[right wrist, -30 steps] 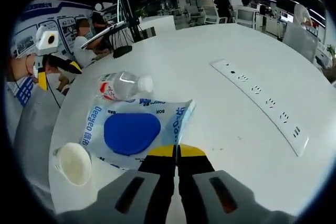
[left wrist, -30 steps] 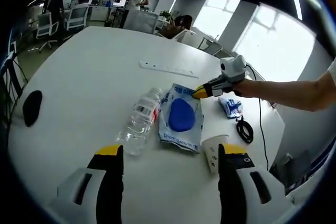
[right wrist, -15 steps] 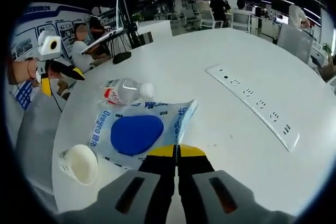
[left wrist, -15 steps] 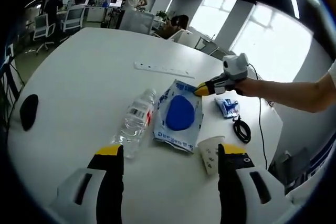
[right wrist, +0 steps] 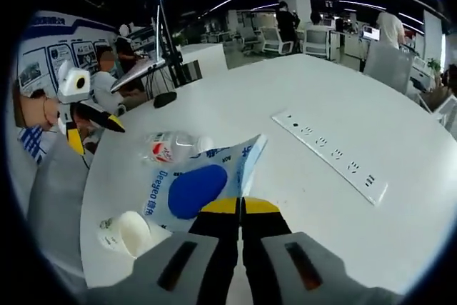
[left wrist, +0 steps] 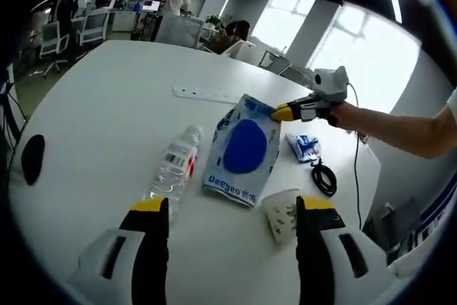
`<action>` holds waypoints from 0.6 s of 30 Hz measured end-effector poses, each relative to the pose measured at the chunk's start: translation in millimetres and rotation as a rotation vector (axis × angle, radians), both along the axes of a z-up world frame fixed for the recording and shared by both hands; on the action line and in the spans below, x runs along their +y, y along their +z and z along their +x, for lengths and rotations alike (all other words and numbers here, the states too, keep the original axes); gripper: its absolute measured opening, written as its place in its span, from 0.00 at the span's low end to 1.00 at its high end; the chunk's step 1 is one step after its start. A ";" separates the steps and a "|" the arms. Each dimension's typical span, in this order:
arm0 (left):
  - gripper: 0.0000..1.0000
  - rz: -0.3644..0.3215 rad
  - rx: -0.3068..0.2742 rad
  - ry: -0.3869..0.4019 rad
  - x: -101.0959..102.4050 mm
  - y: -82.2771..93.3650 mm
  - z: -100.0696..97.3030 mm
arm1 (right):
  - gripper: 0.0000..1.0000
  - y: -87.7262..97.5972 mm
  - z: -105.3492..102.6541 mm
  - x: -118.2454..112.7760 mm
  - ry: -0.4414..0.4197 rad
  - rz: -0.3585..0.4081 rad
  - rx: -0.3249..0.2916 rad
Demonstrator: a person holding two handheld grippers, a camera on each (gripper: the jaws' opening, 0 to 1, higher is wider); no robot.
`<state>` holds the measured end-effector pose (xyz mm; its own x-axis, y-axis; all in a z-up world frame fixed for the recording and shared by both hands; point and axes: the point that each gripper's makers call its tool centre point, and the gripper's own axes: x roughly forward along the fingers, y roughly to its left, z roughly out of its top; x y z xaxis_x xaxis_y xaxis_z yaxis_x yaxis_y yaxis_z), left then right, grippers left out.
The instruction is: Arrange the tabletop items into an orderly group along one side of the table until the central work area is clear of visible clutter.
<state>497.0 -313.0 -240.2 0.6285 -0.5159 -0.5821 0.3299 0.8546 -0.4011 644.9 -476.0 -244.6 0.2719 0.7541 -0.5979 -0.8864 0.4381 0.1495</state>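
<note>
The white table (left wrist: 100,98) carries everything, its far half bare apart from a flat white power strip (left wrist: 209,95) lying along it. Nearer the person, the clutter sits in a loose cluster: a blue-and-white wipes pack (left wrist: 243,149) is the biggest piece, and the right gripper (left wrist: 280,112) has its yellow-tipped jaws closed on the pack's far corner, so that corner rides up off the surface while the rest drags flat; in the right gripper view the same pack (right wrist: 191,185) runs straight into the shut jaws of the right gripper (right wrist: 240,206), which looks like a pinch chosen to slide or lift a limp packet by its edge. Just beside the pack's long edge lies a clear water bottle (left wrist: 173,170) on its side, red label up, likely to roll if nudged. A paper cup (left wrist: 282,212) lies tipped near the pack's near corner, mouth toward the camera. Beyond the pack, close to the table edge, sit a small blue-and-white packet (left wrist: 303,146) and a coiled black cable (left wrist: 322,178). A black mouse (left wrist: 31,158) rests well apart at the opposite edge. The left gripper (left wrist: 232,208) hangs above the near items with jaws wide apart, holding nothing, probably waiting on the bottle or cup.
</note>
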 end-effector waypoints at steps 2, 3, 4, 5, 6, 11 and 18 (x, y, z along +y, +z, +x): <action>0.73 0.000 -0.004 -0.008 -2.9 0.4 1.2 | 0.00 7.9 -2.4 0.5 0.005 0.009 -0.009; 0.73 -0.004 -0.005 -0.009 -4.0 0.8 1.9 | 0.00 10.7 -3.1 0.6 0.008 0.011 -0.016; 0.73 -0.006 -0.006 -0.010 -4.9 1.1 2.5 | 0.00 12.9 -4.2 0.4 0.009 0.011 -0.020; 0.73 -0.006 -0.007 -0.013 -6.7 1.5 3.3 | 0.00 16.3 -5.0 -0.1 0.010 0.014 -0.022; 0.73 -0.007 -0.009 -0.017 -8.1 2.0 3.8 | 0.00 20.0 -5.7 -0.6 0.012 0.022 -0.025; 0.73 -0.016 -0.015 -0.029 -14.9 3.0 7.0 | 0.00 32.6 -9.7 -3.8 0.009 0.039 -0.043; 0.72 -0.033 -0.026 -0.044 -24.9 5.7 13.3 | 0.00 50.1 -16.3 -7.5 0.015 0.051 -0.074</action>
